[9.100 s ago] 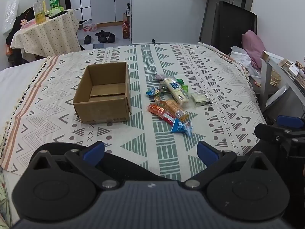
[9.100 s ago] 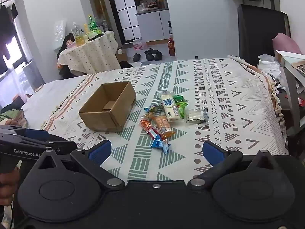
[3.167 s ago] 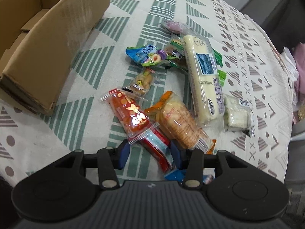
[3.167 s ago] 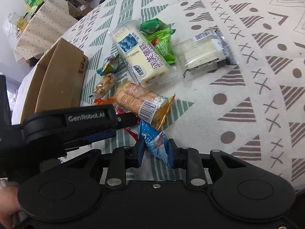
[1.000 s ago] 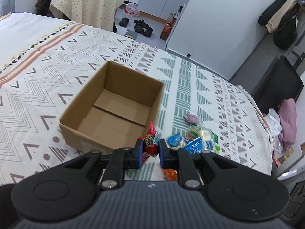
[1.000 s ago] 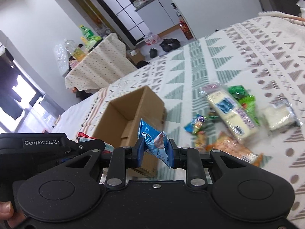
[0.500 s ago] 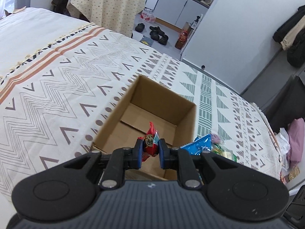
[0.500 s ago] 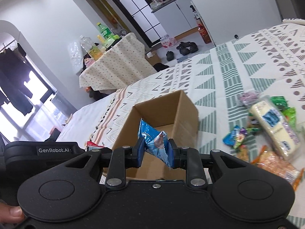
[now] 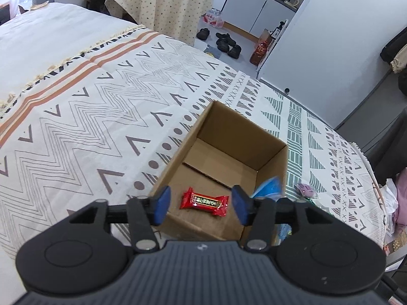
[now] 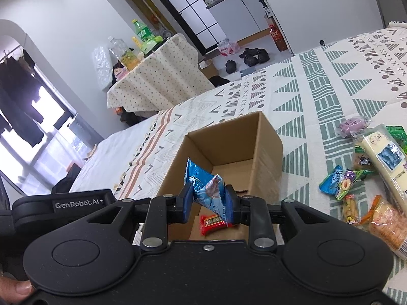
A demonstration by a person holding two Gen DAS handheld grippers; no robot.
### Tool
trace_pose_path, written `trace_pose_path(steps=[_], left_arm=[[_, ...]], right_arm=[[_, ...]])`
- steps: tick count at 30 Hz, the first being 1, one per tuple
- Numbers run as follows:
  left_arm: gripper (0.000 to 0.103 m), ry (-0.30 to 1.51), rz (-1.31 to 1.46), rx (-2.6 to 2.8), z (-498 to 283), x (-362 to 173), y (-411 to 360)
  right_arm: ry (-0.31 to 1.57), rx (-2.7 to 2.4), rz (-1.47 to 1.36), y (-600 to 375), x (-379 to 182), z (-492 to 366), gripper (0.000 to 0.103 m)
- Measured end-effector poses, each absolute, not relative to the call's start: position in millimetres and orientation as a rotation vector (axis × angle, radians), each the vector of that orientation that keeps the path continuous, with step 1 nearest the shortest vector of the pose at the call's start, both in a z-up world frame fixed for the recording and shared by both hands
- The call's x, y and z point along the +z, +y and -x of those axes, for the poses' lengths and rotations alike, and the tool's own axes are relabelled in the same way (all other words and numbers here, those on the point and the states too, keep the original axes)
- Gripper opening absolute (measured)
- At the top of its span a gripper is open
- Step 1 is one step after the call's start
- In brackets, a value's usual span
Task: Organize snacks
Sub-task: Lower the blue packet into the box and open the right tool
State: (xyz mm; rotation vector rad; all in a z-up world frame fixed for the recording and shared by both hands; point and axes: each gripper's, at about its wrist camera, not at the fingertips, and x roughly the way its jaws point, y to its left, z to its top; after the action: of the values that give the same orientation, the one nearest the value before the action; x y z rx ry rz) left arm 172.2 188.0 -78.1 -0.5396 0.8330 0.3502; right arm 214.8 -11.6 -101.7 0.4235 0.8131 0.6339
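Observation:
The open cardboard box (image 9: 230, 137) sits on the patterned cloth. A red snack bar (image 9: 203, 201) lies flat on the box floor at its near end and shows in the right wrist view as well (image 10: 212, 222). My left gripper (image 9: 201, 200) hovers above it, open, its jaws still opening, the pads clear of the bar. My right gripper (image 10: 207, 198) is over the box's near end, with a blue snack packet (image 10: 201, 183) tilted between its pads. Those jaws are opening, but both pads still touch the packet. The packet's blue edge (image 9: 268, 188) shows at the box's right wall.
Loose snacks lie right of the box (image 10: 267, 152): a long white packet (image 10: 384, 157), an orange cracker pack (image 10: 389, 226), a purple sweet (image 10: 352, 124) and small bags. A dotted-cloth table (image 10: 157, 76) with bottles stands beyond the bed. A thumb (image 10: 20, 288) shows at the lower left.
The left jaws have opened and the red bar has dropped onto the box floor. Both grippers moved further over the box; the right jaws widened slightly around the blue packet.

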Motion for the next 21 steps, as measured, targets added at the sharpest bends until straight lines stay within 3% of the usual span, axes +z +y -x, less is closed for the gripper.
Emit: trace_pose_path(steps=[2,6,9,14,18,21], left_arm=[[0.066,0.837,0.535,0.36,-170.3,-76.0,186.6],[0.08,0.852,0.509,0.383,-166.8,-72.3,180.8],[0.084,0.873,0.49,0.403,-165.2,-72.5,175.4],[0.09,0.898,0.472,0.406,-161.1,-73.5,160.3],[0.103,0.905,0.466,0.393,-157.2,-73.7,147.2],[0.103,0.9,0.452,0.382,-154.4,-70.3,135.7]], right_arm=[[0.81,0.632,-0.429,-13.9,-101.5,-213.8,0.045],[0.801,0.604,-0.448,-26.7,-96.6,-210.2,0.05],[0.802,0.584,-0.451,-40.1,-93.6,-206.0,0.054],[0.784,0.515,-0.43,-65.2,-85.7,-193.4,0.08],[0.776,0.48,-0.398,-79.0,-78.4,-187.5,0.089],[0.773,0.472,-0.382,-87.5,-73.0,-185.9,0.095]])
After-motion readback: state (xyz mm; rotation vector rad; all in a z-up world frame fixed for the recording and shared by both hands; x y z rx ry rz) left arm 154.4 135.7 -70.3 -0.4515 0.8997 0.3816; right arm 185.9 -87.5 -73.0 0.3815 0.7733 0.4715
